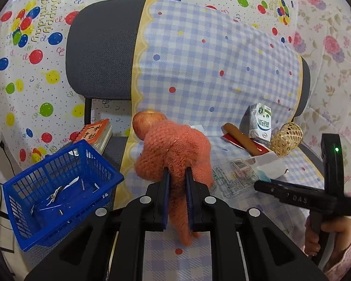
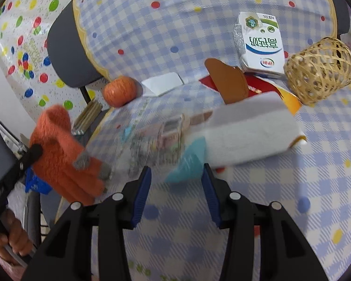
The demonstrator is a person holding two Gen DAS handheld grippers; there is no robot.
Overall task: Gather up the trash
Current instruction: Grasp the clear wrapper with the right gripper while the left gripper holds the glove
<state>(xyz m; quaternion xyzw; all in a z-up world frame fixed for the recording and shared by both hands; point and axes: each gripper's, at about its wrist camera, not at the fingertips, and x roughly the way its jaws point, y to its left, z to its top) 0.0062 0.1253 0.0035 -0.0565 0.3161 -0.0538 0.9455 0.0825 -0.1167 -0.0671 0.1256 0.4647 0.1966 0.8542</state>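
Draping most of the dark grey chair [image 1: 100, 53], a blue-and-white checked cloth [image 1: 210, 65] with coloured dots covered the seat and backrest where you worked, and a balloon-printed sheet [image 1: 23, 77] hung behind it. At the seat's left edge stood your blue plastic basket [image 1: 58, 187], with a few thin white scraps lying on its floor. Your left gripper [image 1: 178, 175] pinched an orange knitted glove [image 1: 175, 147] between its pads, the glove dangling above the cloth just in front of an apple [image 1: 142, 121]. An orange spiral notebook [image 1: 98, 133] lay on the bare seat behind the basket. Near the middle of the seat lay a crumpled clear plastic wrapper [image 2: 152, 145] with printed labels, partly under a white paper sheet [image 2: 250, 131] with a turquoise piece [image 2: 189, 161] at its near corner. Your right gripper [image 2: 176, 185] had its jaws spread apart above the cloth, just short of that turquoise piece, with nothing pressed between the pads. Farther back stood a small white milk carton [image 2: 262, 44], a woven bamboo ball [image 2: 320, 70] beside it, and a brown sausage [image 2: 229, 82] resting on a red wrapper [image 2: 208, 80]. A folded white paper [image 2: 163, 83] lay beside the apple. Your right hand [image 1: 325, 234] gripped the handle in a pink sleeve.
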